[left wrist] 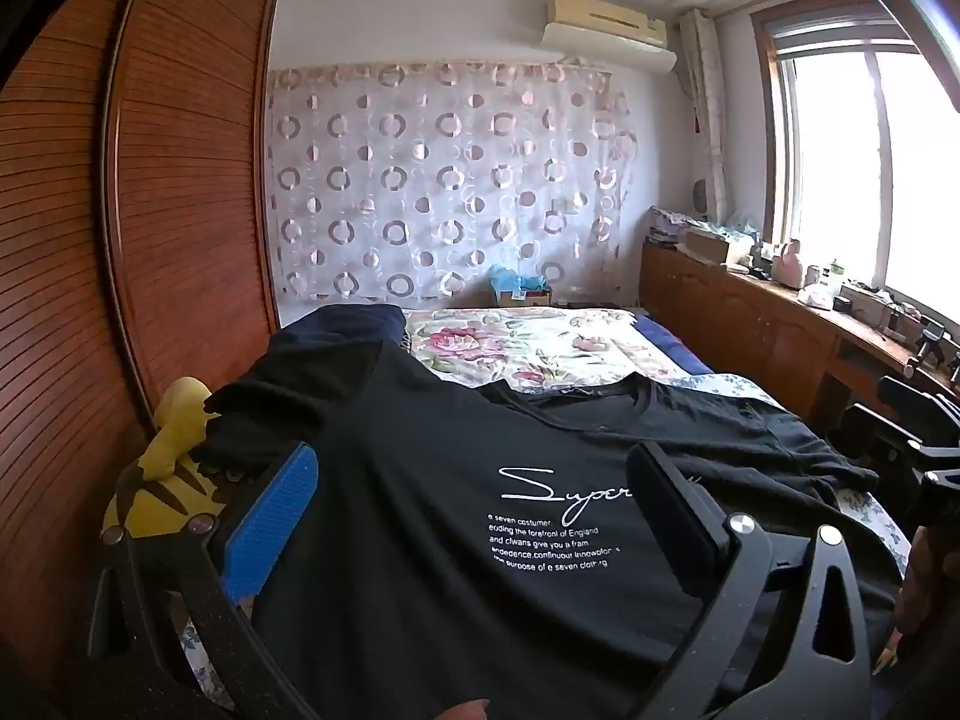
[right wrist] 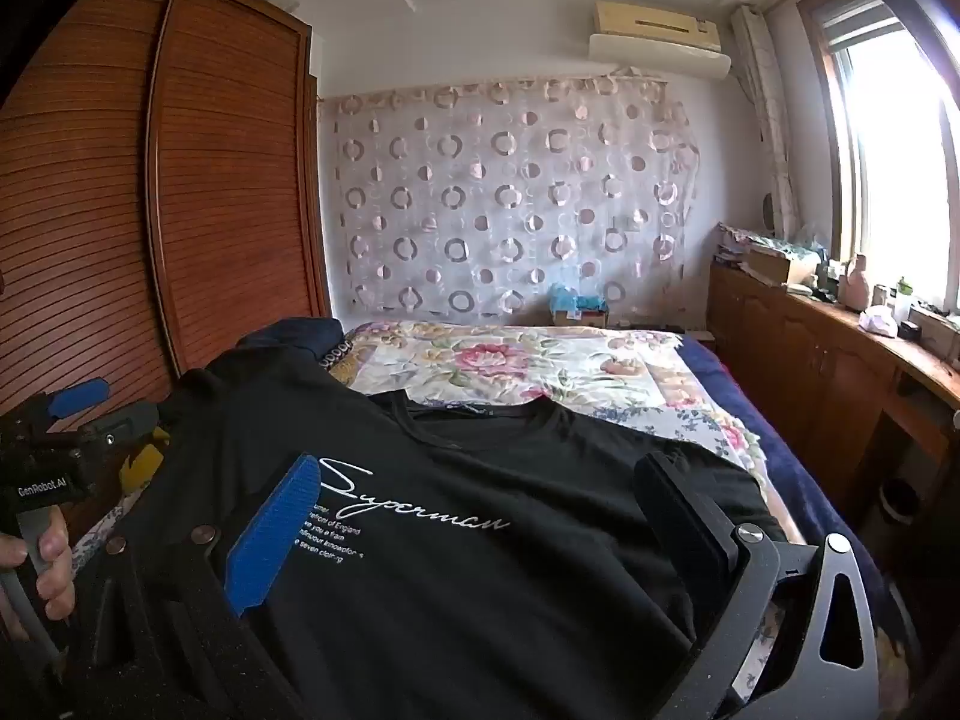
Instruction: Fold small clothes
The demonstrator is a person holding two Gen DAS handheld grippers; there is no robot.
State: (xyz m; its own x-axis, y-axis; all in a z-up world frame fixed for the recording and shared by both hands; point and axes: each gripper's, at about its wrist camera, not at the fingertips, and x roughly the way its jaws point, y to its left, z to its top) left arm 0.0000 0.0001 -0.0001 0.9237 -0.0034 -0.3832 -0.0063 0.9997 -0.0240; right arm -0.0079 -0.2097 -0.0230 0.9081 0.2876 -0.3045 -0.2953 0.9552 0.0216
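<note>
Black T-shirt point(left wrist: 456, 540), near hem cut off

Two fisheye views from the handheld grippers, low over the near end of the bed point(left wrist: 540, 336), both tilted slightly down and facing along it toward the curtained wall point(left wrist: 444, 180). Left wrist view set further left, close above the black T-shirt point(left wrist: 456, 516), own fingers point(left wrist: 270, 516) framing its print, wardrobe point(left wrist: 180, 180) filling the left edge. Right wrist view set just to the right, equally near. Shared: the T-shirt point(right wrist: 480, 540), floral bedspread, curtain, air conditioner point(right wrist: 660, 39), window point(right wrist: 888, 168). Left gripper point(right wrist: 78, 396) caught at the right view's left edge.
</note>
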